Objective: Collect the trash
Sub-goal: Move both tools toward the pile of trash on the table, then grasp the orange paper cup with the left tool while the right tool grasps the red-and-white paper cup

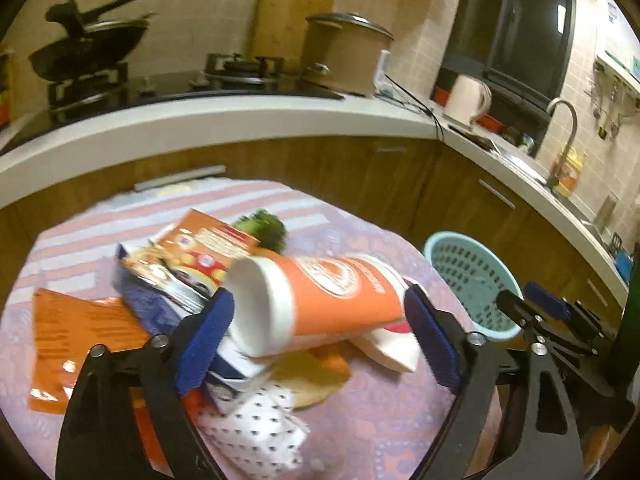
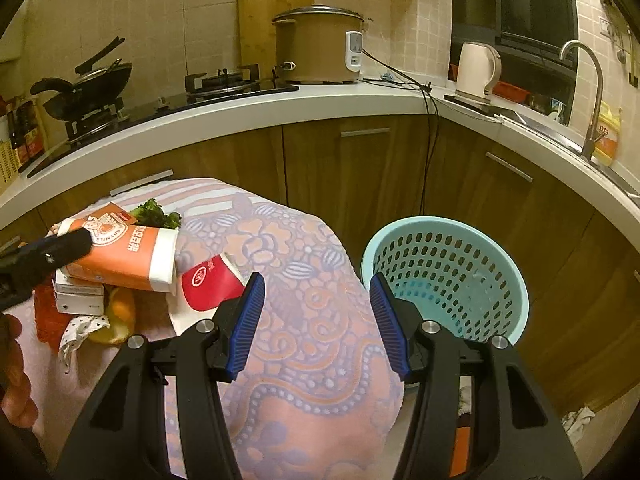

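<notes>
An orange and white paper cup (image 1: 332,292) lies on its side on a heap of trash. My left gripper (image 1: 318,298) has its blue pads against the cup's two ends, shut on it. In the right wrist view, one left fingertip (image 2: 76,242) crosses the cup (image 2: 124,256), which rests on a white box (image 2: 80,298). Around it lie a printed noodle packet (image 1: 180,264), an orange leaflet (image 1: 76,332), green leaves (image 1: 266,228), a dotted wrapper (image 1: 256,428), peel (image 2: 120,316) and a red cup (image 2: 208,284). My right gripper (image 2: 316,284) hangs open and empty over the cloth.
A teal perforated basket (image 2: 444,276) stands on the floor right of the cloth-covered table (image 2: 304,360). Behind run wooden cabinets and a white counter (image 2: 248,108) with a wok, rice cooker, kettle and sink tap. A hand (image 2: 16,380) shows at the left edge.
</notes>
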Motion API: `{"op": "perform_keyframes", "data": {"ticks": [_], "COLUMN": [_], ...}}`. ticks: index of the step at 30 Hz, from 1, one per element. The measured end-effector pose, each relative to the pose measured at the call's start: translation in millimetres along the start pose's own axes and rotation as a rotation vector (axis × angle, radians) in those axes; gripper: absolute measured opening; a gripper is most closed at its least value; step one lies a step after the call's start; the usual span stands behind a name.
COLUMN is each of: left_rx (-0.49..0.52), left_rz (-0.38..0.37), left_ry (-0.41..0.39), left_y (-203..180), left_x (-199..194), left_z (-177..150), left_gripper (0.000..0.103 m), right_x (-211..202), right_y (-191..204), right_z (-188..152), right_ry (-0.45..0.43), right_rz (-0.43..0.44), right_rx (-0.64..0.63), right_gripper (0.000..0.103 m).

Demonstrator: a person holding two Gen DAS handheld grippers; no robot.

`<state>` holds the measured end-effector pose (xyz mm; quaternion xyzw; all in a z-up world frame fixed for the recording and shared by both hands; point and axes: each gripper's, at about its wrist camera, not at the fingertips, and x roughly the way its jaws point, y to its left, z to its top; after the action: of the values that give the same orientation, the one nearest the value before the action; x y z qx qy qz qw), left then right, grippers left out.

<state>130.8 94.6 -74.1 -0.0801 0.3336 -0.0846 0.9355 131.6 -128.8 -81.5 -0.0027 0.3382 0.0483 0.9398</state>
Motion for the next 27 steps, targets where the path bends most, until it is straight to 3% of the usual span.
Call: {"op": "perform_keyframes", "data": {"ticks": [3,16,18,22,27], "left_rx": [0.01,0.052,0.081,0.132,0.134], "left_rz": [-0.02,-0.279,-0.233,-0.067,0.009], "left_ry": [0.021,0.132,0.088,-0.006,0.08], "left_y": [-9.1,-51.7,-53.4,-49.8,-41.4], "left_x": [0.1,-29.5,-41.0,-45.9,-0.8], "left_z": [-8.7,-65.8,-66.2,-47.0,-20.4], "left_gripper": [0.077,0.077,0.079,0.086,0.087], "right_x": [2.6,7.9,8.1,10.9,18.4], "right_y": [-1.1,-7.1,-7.0,-3.3,-3.7], "right_z": [-1.4,-5.5,-6.6,-9.8,-14.4], "right_ry": [0.008,0.028,0.027,0.031,0.056], "right_rz": [-0.002,-0.01,-0.008,0.032,0.116], "right_rx": [-0.002,-0.001,-0.002,-0.012,-0.012], "right_gripper": [0.051,0.051,0.051,0.051,0.051]}}
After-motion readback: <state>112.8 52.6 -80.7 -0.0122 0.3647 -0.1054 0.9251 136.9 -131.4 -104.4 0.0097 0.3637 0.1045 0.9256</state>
